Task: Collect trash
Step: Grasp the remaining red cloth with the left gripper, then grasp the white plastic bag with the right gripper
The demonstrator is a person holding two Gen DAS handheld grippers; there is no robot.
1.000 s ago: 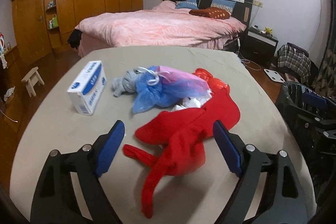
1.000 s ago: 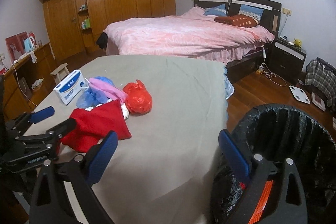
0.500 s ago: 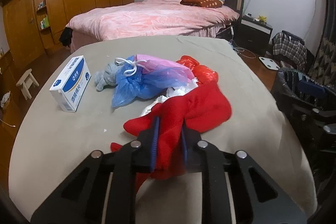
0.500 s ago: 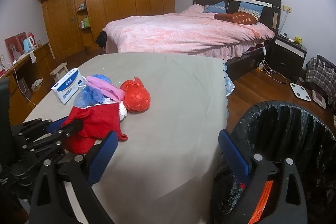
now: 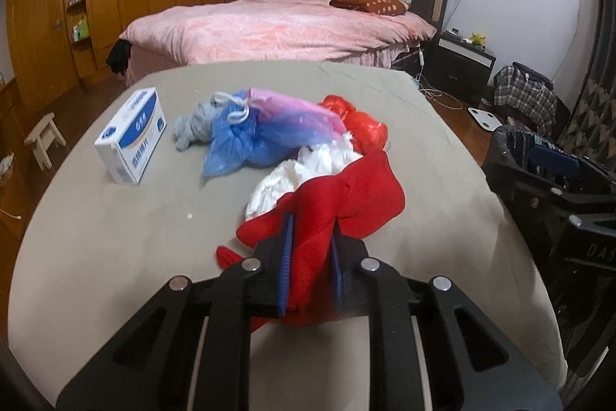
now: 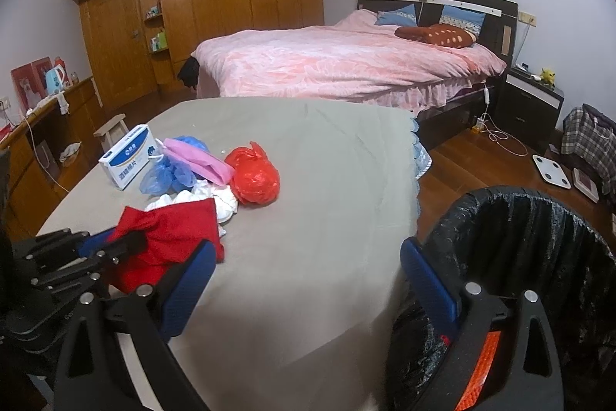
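Left wrist view: the left gripper (image 5: 311, 249) has just been closing and now pinches the near end of the red cloth (image 5: 346, 195), which stretches ahead of it on the grey table (image 5: 115, 237) — long axis running away and slightly rightward. The black-lined bin (image 6: 539, 237) stands off the table's right edge, directly ahead of the right gripper (image 6: 304, 280), whose jaws gape with nothing between them. So the carry likely goes rightward across the table — the left hand has the cloth, the right is nearer the bin.
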